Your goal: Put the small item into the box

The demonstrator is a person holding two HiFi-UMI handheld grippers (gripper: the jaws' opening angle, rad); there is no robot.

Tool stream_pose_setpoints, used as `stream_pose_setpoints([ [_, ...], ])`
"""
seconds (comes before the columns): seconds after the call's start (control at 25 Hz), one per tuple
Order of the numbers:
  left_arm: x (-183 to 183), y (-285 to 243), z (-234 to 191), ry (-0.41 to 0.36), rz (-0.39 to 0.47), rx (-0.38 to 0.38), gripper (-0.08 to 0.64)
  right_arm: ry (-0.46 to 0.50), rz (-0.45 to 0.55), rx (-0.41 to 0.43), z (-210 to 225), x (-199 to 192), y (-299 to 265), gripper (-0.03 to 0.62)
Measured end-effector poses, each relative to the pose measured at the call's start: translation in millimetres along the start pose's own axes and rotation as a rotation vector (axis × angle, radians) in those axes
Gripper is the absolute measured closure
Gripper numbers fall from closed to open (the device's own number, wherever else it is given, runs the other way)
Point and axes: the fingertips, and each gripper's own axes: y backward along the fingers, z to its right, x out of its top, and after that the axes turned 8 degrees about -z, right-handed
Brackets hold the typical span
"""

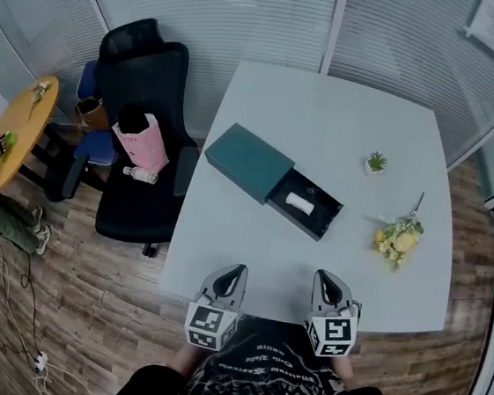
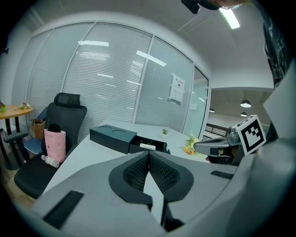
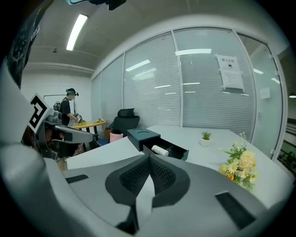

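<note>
Left gripper (image 1: 235, 275) and right gripper (image 1: 327, 283), jaws pressed together and empty, are hovering at the table's (image 1: 327, 113) six o'clock; small item (image 1: 300, 203) is lying in the box (image 1: 247, 159).

The box (image 1: 249, 160) is dark teal, the small item (image 1: 300, 203) white, the flowers (image 1: 399, 240) yellow, the chair (image 1: 142, 70) black.

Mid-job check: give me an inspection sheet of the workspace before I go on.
Surface: white table, few things on it.
Job's things: dark box, drawer pulled open; small white item lies inside the drawer.
Clutter: potted plant and yellow flowers at the table's right, apart from the box.
Grippers: left gripper and right gripper both shut, empty, at the near edge.
Cables: loose cables on the floor at left.
Surroundings: black chair with pink bag, round yellow table, glass walls with blinds.
</note>
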Motion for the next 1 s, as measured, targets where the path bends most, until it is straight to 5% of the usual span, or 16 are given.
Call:
stream_pose_setpoints([
  [1.0,2.8,5.4,15.6,-0.059,0.034,-0.019,0.543,0.043,-0.001,0.008,-7.7,-6.5,9.5,0.584],
])
